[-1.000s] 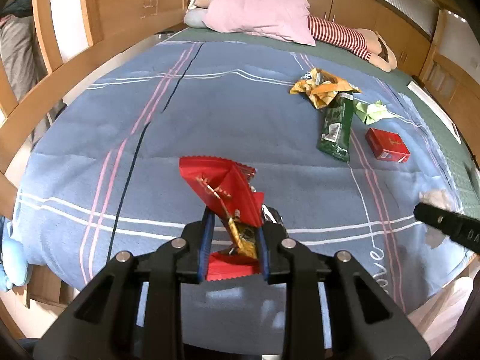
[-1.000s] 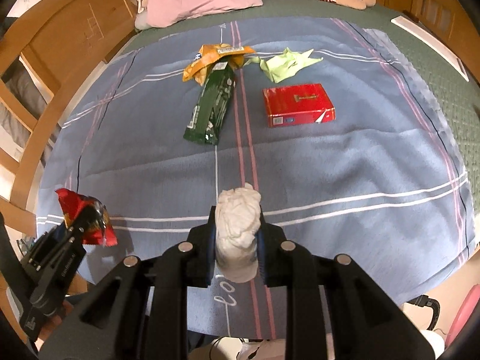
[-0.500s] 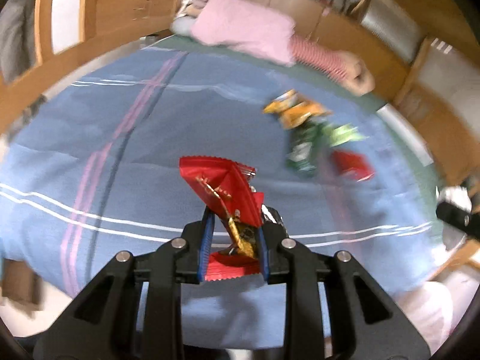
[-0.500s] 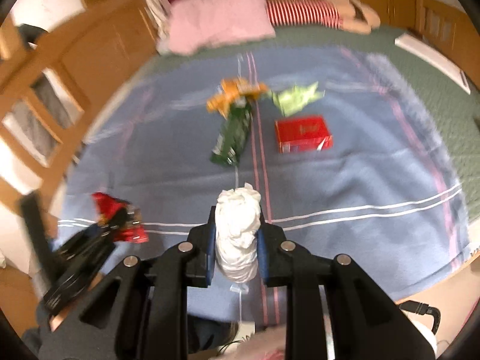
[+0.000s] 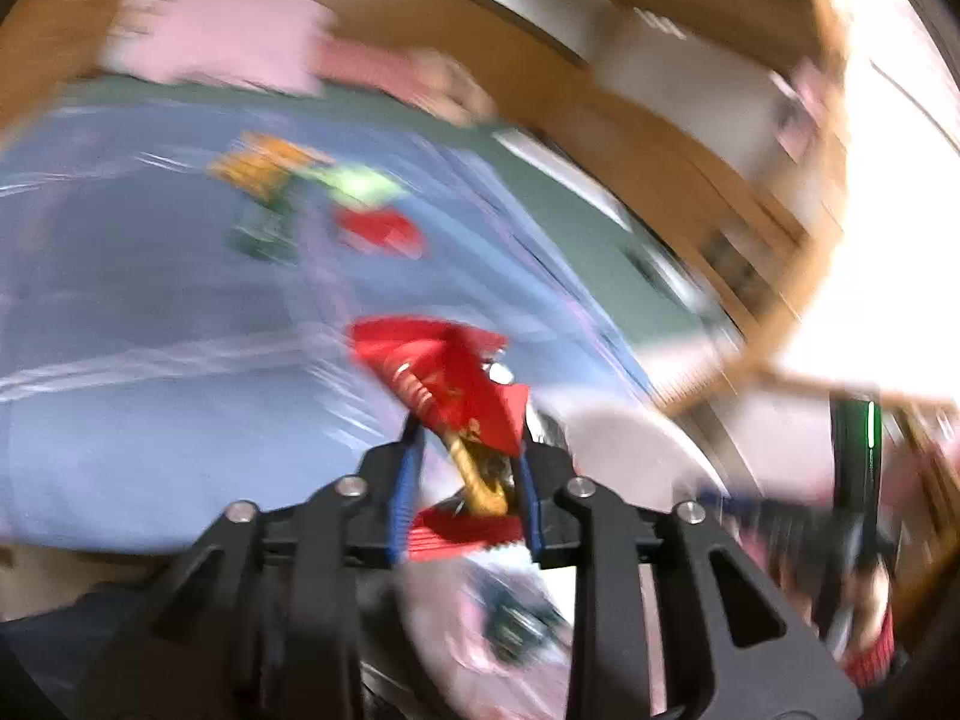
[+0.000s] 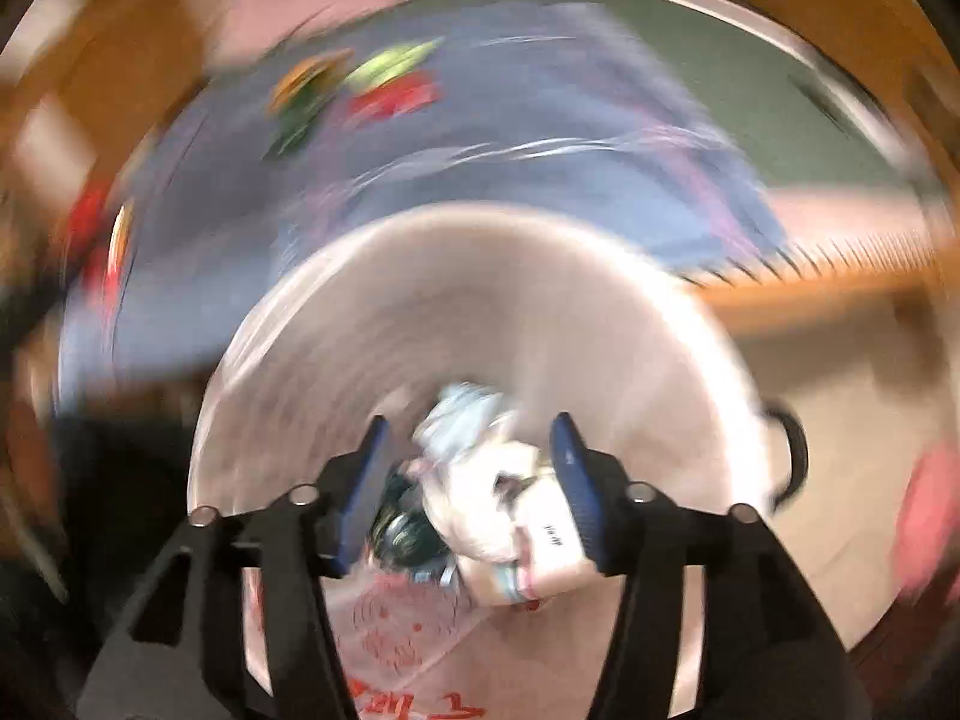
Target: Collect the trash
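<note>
Both views are heavily blurred. My left gripper (image 5: 468, 438) still pinches the crumpled red wrapper (image 5: 444, 372) between its blue pads, and its jaws are opening. It hangs at the bed's edge, just left of the pale pink bin (image 5: 636, 444). My right gripper (image 6: 471, 426) points down into the bin (image 6: 480, 264), its jaws opening wide. The white tissue wad (image 6: 480, 498) shows below and between its fingers, clear of both pads, among other rubbish in the bin.
On the blue bedspread (image 5: 150, 312) lie an orange wrapper (image 5: 264, 165), a dark green packet (image 5: 264, 234), a light green paper (image 5: 360, 183) and a red box (image 5: 378, 231). A wooden bed frame (image 6: 810, 294) runs beside the bin. A pink pillow (image 5: 222, 36) lies at the far end.
Both grippers swung off the bed toward the bin. The right gripper opened and let the tissue wad go into the bin. The left gripper still carries the red wrapper.
</note>
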`<state>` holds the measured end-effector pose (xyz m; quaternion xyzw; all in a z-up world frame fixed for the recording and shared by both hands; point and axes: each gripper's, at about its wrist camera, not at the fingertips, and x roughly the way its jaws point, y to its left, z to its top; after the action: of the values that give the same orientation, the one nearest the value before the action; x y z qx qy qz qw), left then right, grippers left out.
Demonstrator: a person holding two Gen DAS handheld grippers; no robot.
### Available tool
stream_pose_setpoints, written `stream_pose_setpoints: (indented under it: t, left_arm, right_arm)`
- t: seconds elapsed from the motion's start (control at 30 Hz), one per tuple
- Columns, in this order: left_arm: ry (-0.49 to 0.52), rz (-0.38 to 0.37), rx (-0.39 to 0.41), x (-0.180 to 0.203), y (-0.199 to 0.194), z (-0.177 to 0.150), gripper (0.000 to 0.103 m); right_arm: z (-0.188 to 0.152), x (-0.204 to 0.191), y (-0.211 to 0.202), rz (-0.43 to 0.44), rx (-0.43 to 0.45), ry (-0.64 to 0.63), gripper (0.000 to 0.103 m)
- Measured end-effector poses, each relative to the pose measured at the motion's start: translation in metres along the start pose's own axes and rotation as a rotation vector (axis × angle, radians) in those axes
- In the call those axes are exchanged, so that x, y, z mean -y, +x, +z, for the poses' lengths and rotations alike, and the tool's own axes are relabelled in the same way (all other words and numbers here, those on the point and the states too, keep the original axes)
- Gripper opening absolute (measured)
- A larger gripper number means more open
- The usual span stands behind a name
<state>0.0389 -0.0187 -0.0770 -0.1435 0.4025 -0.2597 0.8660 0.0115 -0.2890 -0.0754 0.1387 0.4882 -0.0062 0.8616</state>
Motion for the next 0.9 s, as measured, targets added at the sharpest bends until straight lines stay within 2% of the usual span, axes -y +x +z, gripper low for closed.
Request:
stream_pose_setpoints:
  t: [0.03, 0.07, 0.1, 0.13, 0.2, 0.27, 0.3, 0.37, 0.47, 0.6, 0.7, 0.77, 0.8, 0.83, 0.9]
  left_arm:
    - [0.046, -0.05, -0.067, 0.018, 0.014, -0.01, 0.058]
    - [0.097, -0.093, -0.145, 0.034, 0.029, -0.02, 0.09]
    - [0.166, -0.11, -0.21, 0.053, 0.042, -0.034, 0.093]
    - [0.214, -0.095, -0.214, 0.064, 0.048, -0.044, 0.093]
    - [0.313, -0.013, -0.202, 0.08, 0.053, -0.056, 0.093]
    - [0.366, 0.095, -0.16, 0.081, 0.05, -0.054, 0.094]
    - [0.361, 0.135, -0.121, 0.076, 0.045, -0.048, 0.095]
    - [0.303, 0.18, -0.051, 0.063, 0.031, -0.035, 0.099]
    - [0.227, 0.247, 0.046, 0.037, 0.012, -0.021, 0.1]
    - [0.122, 0.426, 0.143, -0.011, -0.006, 0.007, 0.1]
    - [0.047, 0.555, 0.153, -0.052, -0.007, 0.026, 0.1]
    - [-0.052, 0.637, 0.115, -0.085, -0.004, 0.025, 0.1]
    - [-0.177, 0.636, 0.056, -0.108, -0.001, 0.024, 0.1]
    - [-0.272, 0.606, 0.046, -0.122, -0.003, 0.023, 0.1]
    - [-0.311, 0.597, 0.095, -0.125, -0.01, 0.02, 0.1]
  right_arm:
    - [0.005, 0.014, -0.014, -0.002, 0.062, 0.069, 0.069]
    - [0.01, 0.025, -0.03, -0.019, 0.122, 0.12, 0.071]
    - [0.012, 0.031, -0.042, -0.031, 0.17, 0.137, 0.074]
    - [0.011, 0.033, -0.051, -0.036, 0.202, 0.138, 0.076]
    - [0.009, 0.036, -0.057, -0.029, 0.219, 0.13, 0.085]
    - [0.006, 0.034, -0.051, -0.007, 0.189, 0.119, 0.086]
    - [0.006, 0.031, -0.044, 0.006, 0.163, 0.111, 0.086]
    - [0.011, 0.031, -0.033, 0.016, 0.128, 0.11, 0.086]
    - [0.008, 0.018, -0.024, 0.035, 0.104, 0.105, 0.086]
    - [-0.001, 0.001, -0.025, 0.028, 0.093, 0.066, 0.086]
    - [-0.009, -0.016, -0.016, 0.008, 0.088, 0.024, 0.086]
    - [-0.011, -0.025, -0.011, 0.005, 0.079, -0.004, 0.086]
    - [-0.013, -0.029, -0.01, 0.008, 0.075, -0.012, 0.086]
    - [-0.014, -0.031, -0.009, 0.009, 0.072, -0.013, 0.086]
    - [-0.013, -0.036, -0.007, 0.024, 0.062, -0.019, 0.086]
